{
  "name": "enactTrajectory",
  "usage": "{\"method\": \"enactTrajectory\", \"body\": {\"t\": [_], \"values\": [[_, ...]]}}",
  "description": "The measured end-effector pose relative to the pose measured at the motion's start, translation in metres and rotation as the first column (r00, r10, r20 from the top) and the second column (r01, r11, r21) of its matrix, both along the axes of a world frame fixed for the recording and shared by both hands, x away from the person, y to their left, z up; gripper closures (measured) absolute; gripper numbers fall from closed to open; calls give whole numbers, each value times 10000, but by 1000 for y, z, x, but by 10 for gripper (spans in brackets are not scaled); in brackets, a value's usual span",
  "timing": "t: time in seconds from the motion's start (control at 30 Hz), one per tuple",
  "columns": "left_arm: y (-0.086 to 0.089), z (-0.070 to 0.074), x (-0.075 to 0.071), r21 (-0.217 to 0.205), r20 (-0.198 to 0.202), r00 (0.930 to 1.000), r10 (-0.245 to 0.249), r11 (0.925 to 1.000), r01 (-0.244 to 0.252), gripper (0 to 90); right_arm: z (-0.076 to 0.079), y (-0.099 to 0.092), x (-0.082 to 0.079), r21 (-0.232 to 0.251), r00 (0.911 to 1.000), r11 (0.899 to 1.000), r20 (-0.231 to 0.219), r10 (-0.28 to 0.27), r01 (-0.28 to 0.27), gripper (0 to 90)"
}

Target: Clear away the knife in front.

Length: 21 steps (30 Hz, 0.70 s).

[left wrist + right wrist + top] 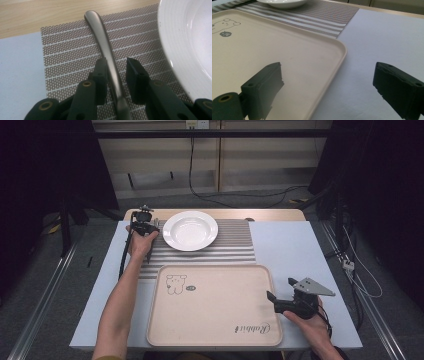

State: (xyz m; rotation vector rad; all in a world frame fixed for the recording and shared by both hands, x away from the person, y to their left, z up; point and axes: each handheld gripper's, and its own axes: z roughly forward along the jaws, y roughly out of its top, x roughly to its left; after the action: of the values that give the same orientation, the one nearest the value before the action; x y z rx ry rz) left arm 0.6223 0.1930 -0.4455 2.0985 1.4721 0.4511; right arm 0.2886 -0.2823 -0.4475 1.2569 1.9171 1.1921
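A silver metal utensil handle (pixel 100 30) lies on the striped woven placemat (pixel 67 50), just left of the white plate (pixel 190 37). My left gripper (pixel 117 62) straddles that handle: the left pad sits against it, while a gap shows between it and the right pad. The utensil's working end is hidden under the gripper. From above, the left gripper (pixel 145 227) is at the plate's (pixel 190 230) left edge. My right gripper (pixel 280 288) hovers open over the right rim of the beige tray (pixel 215 305), nothing between its jaws (pixel 330 72).
The tray (pixel 262 42) carries a bear drawing and fills the near middle of the pale blue table top (pixel 295 245). The placemat (pixel 235 245) lies behind it, with a wooden strip along the far edge. Cables run across the floor beyond.
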Motion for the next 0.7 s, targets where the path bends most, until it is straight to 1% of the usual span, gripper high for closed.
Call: {"method": "enactTrajectory", "body": {"t": [0.07, 0.17, 0.23, 0.33, 0.4, 0.47, 0.5, 0.53, 0.63, 0.67, 0.7], "values": [[1, 1, 1, -162, -175, 9997, 180, 9997, -183, 770, 0, 0, 0, 14, 10000, 10000, 16, 0, 0, 88], [3, 1, 1, -251, -340, 9993, 142, 9996, -151, 785, 0, 0, 0, -2, 10000, 10000, 22, 8, -8, 90], [2, 1, 2, -177, -348, 9994, 94, 9998, -101, 786, 0, 0, 0, -6, 10000, 10000, 29, 14, -14, 90], [1, 3, 4, -112, -556, 9984, 82, 9999, -89, 786, 0, 0, 0, -28, 10000, 10000, 35, 20, -19, 90], [-1, 4, 5, 36, -608, 9981, 127, 9999, -125, 790, 0, 0, 0, -9, 10000, 10000, 18, 16, -16, 89], [-4, 5, 6, 256, -765, 9970, 107, 9996, -87, 793, 0, 0, 0, -16, 10000, 10000, 25, 20, -20, 90], [-5, 7, 6, 348, -932, 9956, 3, 9994, 29, 797, 0, 0, 0, -14, 10000, 10000, 20, 27, -27, 90], [-6, 7, 5, 474, -950, 9954, -88, 9988, 134, 798, 0, 0, 0, -20, 10000, 10000, 36, 27, -27, 91], [-6, 7, 3, 532, -943, 9953, -225, 9982, 276, 799, 0, -1, -1, -35, 10000, 10000, 45, 12, -11, 91], [-6, 7, 3, 591, -930, 9953, -261, 9978, 317, 799, 0, -1, -1, -35, 10000, 10000, 45, 12, -11, 91], [-6, 8, 4, 682, -999, 9945, -322, 9969, 392, 800, 0, -1, -1, -34, 10000, 10000, 34, 3, -3, 91]]}}
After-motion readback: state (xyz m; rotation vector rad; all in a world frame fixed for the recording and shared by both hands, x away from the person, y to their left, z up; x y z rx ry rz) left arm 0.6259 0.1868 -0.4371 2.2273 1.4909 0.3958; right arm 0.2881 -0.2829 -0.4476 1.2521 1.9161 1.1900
